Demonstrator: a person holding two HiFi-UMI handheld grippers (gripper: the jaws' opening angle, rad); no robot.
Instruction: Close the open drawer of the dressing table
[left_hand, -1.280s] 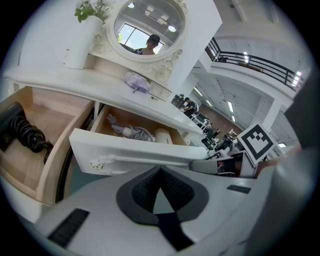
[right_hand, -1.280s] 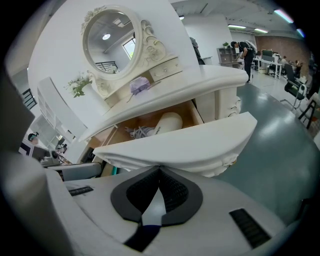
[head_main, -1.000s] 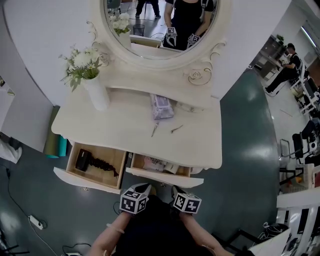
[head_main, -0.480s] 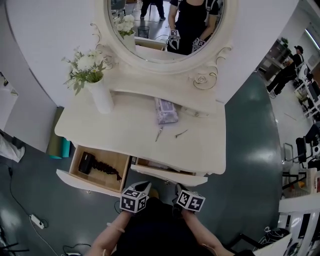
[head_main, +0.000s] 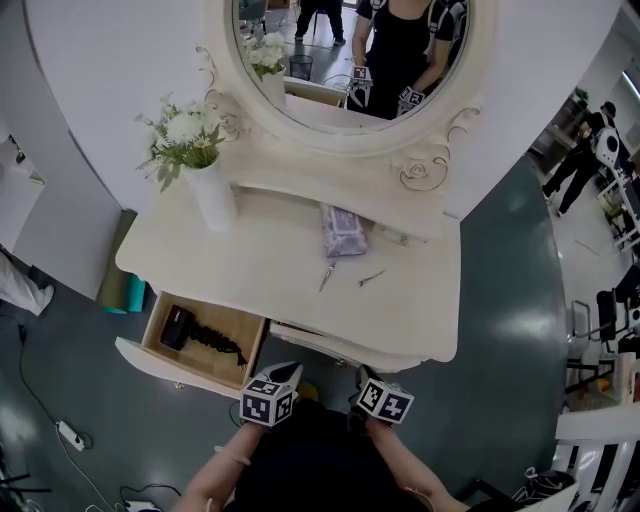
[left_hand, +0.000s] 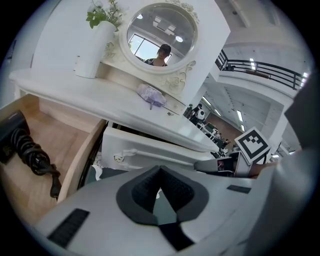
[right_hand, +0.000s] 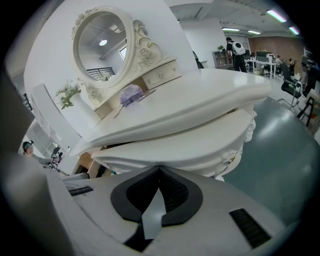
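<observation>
The left hand-held gripper (left_hand: 159, 175) and right hand-held gripper (right_hand: 159, 174) were closed on nothing, and the nearly closed right drawer (right_hand: 185, 147) likely needed a square, even push.

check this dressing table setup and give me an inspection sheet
surface: white tabletop, mostly bare
job's things: left drawer wide open, holding a black hair dryer and its cord; right drawer almost shut
clutter: vase of flowers, purple packet, small metal tools on top
grippers: left gripper shut, empty; right gripper shut, empty, tips at the right drawer's front
cables: power strip with its lead on the floor at left
surroundings: round mirror, grey floor, people far right
</observation>
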